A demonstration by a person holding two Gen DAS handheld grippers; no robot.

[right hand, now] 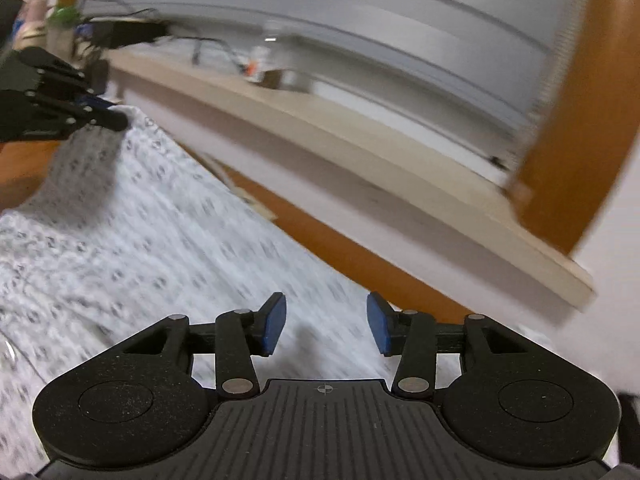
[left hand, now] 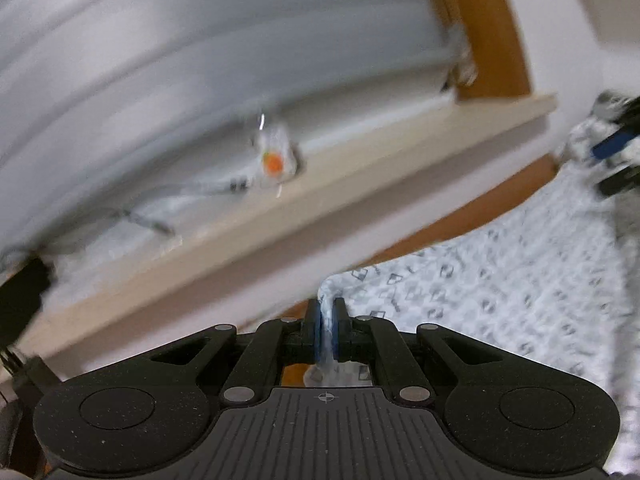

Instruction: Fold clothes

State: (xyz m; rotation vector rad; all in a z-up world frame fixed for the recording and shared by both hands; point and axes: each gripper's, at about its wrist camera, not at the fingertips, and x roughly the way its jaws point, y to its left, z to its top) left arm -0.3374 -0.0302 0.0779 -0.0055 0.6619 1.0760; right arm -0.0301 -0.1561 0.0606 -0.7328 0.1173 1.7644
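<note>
My left gripper (left hand: 327, 330) pinches the garment's (left hand: 500, 280) edge; the cloth spreads rightward toward my right gripper (right hand: 326, 326), whose jaws stand apart above it. A shelf (right hand: 360, 148) runs behind both.

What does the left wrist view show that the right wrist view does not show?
Only the left wrist view shows, close up, the left gripper shut on an edge of the patterned garment, with cloth squeezed between its blue pads. Only the right wrist view shows the right gripper open above the cloth, nothing between its pads. Both views share the garment, the pale shelf behind it, and blur.
</note>
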